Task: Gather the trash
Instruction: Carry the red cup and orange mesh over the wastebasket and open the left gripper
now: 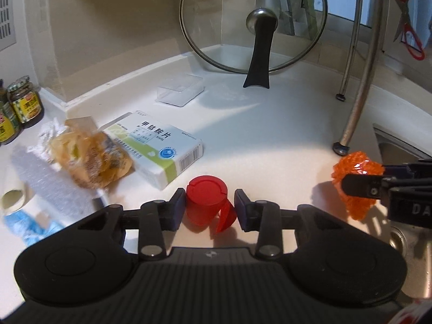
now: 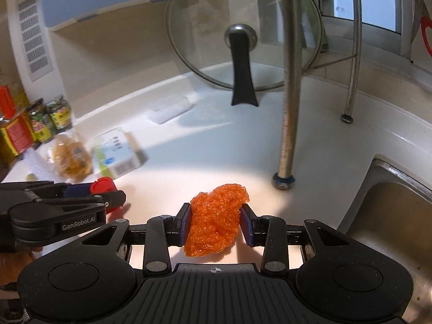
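Red plastic cap (image 1: 208, 199) sits between the pads of the left tool (image 1: 210, 206); the left pad touches its side, while the right pad stands just clear, with the cap's hanging flap in the gap, so the tool is not clamped on it. Ahead and to the left of that tool lie a white and green box (image 1: 159, 148) and a crumpled brownish wrapper (image 1: 91, 159) on the white surface (image 1: 270, 135). The right tool (image 2: 216, 224) grips a wad of orange mesh (image 2: 216, 218), both pads pressed into its sides. A steel sink (image 2: 391, 216) lies to the right of it, and a glass lid (image 2: 243, 37) leans against the wall beyond.
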A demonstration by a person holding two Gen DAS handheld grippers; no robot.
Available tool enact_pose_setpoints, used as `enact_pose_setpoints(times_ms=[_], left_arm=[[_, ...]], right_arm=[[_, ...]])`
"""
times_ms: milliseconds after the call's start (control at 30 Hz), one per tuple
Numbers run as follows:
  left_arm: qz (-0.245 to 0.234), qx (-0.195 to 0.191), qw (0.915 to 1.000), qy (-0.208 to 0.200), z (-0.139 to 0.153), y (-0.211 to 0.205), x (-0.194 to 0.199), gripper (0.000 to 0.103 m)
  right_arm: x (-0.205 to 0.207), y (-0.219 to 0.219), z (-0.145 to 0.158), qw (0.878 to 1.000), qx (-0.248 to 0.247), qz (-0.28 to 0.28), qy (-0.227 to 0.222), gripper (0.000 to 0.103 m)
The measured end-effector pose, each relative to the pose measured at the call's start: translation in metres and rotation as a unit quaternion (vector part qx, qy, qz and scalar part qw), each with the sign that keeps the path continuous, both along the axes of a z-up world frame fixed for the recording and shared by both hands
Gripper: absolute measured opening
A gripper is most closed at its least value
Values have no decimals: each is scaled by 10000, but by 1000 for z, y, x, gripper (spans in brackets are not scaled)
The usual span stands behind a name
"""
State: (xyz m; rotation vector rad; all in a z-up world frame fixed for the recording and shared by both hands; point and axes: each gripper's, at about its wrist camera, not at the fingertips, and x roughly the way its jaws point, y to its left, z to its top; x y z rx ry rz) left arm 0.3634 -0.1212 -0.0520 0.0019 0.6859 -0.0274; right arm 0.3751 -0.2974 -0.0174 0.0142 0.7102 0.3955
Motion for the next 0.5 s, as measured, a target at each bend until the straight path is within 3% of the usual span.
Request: enact_pose_setpoints(times_ms=[267, 500], left_arm=[[100, -148, 9998, 22, 16, 36, -104, 35], [154, -201, 9993, 274, -3, 78, -201, 35]], right_arm=[[-81, 37, 14, 9997, 115, 169, -139, 39], [-174, 72, 13, 9993, 265, 243, -85, 39]])
